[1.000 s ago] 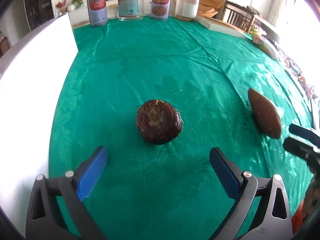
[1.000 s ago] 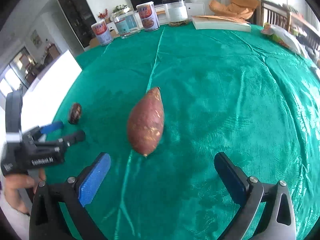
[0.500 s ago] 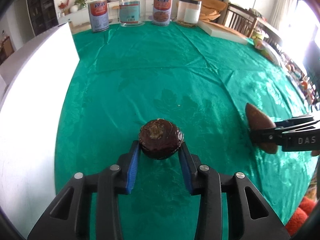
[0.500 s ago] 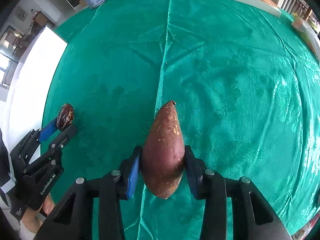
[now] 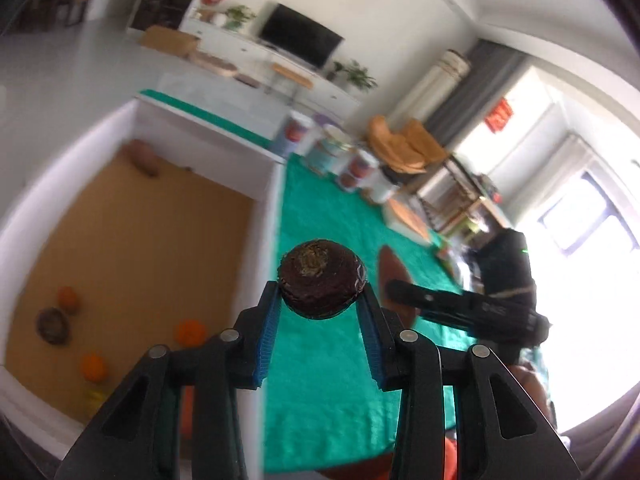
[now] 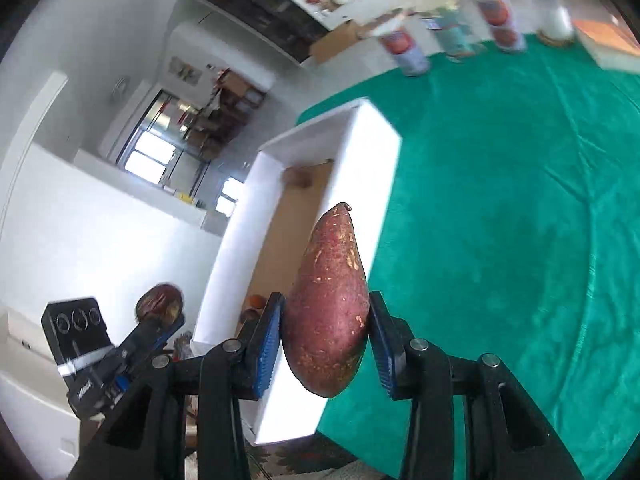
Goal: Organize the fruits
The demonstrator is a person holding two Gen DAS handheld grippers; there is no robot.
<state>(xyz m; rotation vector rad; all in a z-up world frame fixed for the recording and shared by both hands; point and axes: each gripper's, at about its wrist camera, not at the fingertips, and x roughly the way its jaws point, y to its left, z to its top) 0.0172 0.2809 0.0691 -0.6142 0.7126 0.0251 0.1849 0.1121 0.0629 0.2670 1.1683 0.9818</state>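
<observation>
Left hand-held gripper is clamped on a dark brown round fruit, blue pads pressing on both sides, fruit lifted clear of the worktop. In the left wrist view it hangs over the green cloth just beside the right wall of a white box.

Right hand-held gripper is clamped on a reddish sweet potato, pointed end facing away from the camera, pads against its wide middle. It is off the worktop too, in front of the near corner of the white box.

The box sits on the worktop at its left side, open top, tan cardboard-coloured floor. Inside, in the left wrist view: three oranges, another dark brown round fruit, a small yellow item too blurred to name, and at the far end another sweet potato.

Each gripper shows in the other's view: the right one at the right of the left view, sweet potato partly behind it; the left one low left in the right view, holding the dark fruit.

Cans and jars stand along the far edge of the worktop, blurred.
</observation>
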